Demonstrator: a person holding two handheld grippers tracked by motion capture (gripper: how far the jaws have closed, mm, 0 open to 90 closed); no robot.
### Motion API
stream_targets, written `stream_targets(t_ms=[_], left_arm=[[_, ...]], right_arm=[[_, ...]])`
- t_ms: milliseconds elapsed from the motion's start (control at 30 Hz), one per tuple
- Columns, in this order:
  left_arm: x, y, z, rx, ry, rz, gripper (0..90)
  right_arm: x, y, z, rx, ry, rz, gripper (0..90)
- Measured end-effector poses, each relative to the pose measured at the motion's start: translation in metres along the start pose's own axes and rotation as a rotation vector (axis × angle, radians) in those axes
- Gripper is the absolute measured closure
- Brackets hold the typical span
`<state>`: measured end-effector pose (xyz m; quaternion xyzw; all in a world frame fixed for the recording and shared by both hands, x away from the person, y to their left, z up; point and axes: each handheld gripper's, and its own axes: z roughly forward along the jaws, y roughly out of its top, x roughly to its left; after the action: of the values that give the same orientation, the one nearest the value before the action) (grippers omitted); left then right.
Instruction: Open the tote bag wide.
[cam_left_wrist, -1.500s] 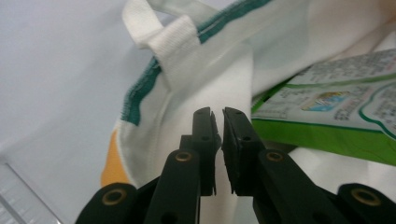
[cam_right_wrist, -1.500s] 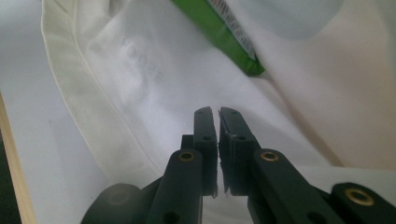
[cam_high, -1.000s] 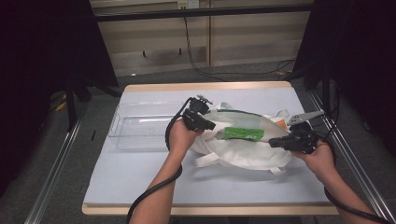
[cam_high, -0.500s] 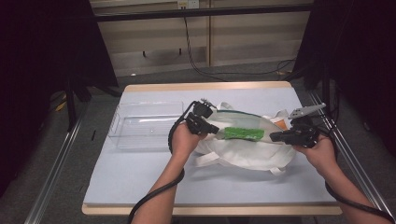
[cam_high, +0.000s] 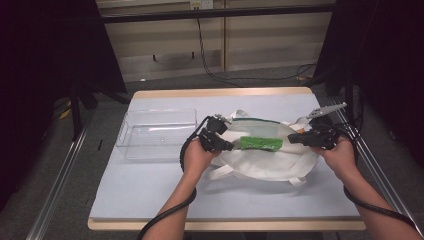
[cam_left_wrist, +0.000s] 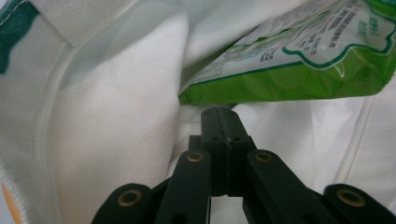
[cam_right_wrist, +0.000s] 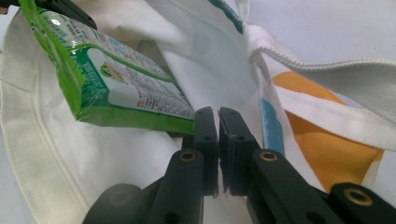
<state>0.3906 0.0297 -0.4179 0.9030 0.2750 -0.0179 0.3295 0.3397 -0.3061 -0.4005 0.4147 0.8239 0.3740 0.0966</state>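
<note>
A white tote bag (cam_high: 270, 165) with green trim and an orange print lies on the table right of centre. A green printed packet (cam_high: 260, 143) hangs tilted at the bag's mouth. My left gripper (cam_high: 231, 146) is at the packet's left end, and in the left gripper view its jaws (cam_left_wrist: 219, 112) are pressed together right at the packet's (cam_left_wrist: 303, 60) lower corner. My right gripper (cam_high: 291, 139) is at the bag's right side. In the right gripper view its jaws (cam_right_wrist: 218, 112) stand almost together against the bag's cloth (cam_right_wrist: 224, 56), beside the packet (cam_right_wrist: 130, 88).
A clear plastic bin (cam_high: 157, 132) stands on the light blue table top (cam_high: 150, 190) left of the bag. The bag's handles (cam_high: 220, 173) trail toward the front edge. Metal rails run along both sides of the table.
My right gripper has risen and moved slightly left at the bag's right edge. The left gripper has shifted a little toward the packet. The packet stays near the bag's mouth.
</note>
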Motion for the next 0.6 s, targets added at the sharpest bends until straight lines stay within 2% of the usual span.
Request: stream_targets(t_ms=[167, 433, 600], left_arm=[[0.001, -0.004, 0.002, 0.006, -0.006, 0.006, 90.0], [0.002, -0.007, 0.005, 0.008, -0.007, -0.008, 90.0], [0.004, -0.008, 0.008, 0.009, -0.008, -0.012, 90.0]], right_arm=[[-0.008, 0.000, 0.002, -0.004, -0.011, 0.025, 86.6], [-0.020, -0.002, 0.005, -0.010, -0.025, 0.072, 87.1], [-0.026, -0.005, 0.009, -0.011, -0.034, 0.081, 87.2]])
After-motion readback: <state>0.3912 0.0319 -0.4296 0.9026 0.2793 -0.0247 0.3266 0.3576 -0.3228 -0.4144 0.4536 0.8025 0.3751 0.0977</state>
